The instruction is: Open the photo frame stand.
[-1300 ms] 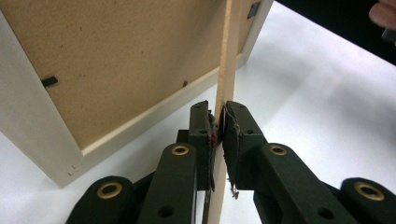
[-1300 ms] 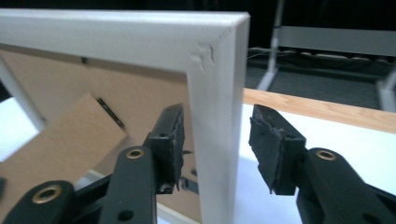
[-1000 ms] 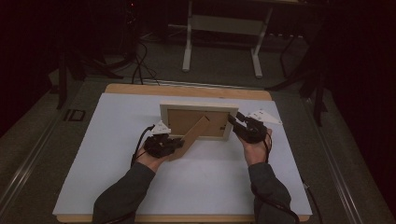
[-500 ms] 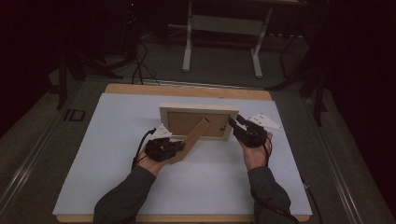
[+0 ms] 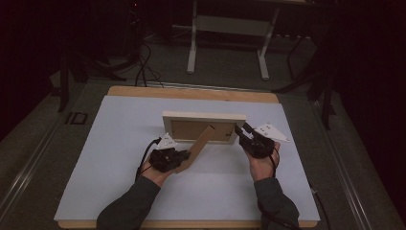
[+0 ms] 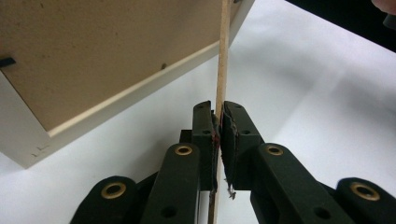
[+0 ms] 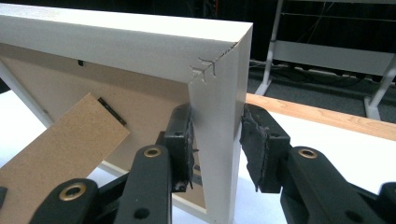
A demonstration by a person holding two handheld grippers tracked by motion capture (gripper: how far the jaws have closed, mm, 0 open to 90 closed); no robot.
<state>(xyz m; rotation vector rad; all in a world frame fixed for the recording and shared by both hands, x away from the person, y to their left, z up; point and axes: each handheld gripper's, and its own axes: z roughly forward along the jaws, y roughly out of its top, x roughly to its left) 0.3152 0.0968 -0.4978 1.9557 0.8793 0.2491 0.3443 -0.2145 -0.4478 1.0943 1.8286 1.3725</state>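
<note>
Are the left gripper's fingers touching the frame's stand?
Touching. In the left gripper view, both fingers press against the thin stand of the frame, with no gap on either side.

Upright frame [image 5: 203,117] blocks mid-table; white board [image 5: 119,143] around open

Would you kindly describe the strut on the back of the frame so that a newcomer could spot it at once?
On the white table, find the pale frame standing upright near the middle, its brown back toward the person. From that back a flat brown strut slants down toward the left tool, which is shut on its lower end. It is the one thin board jutting out from the frame.
</note>
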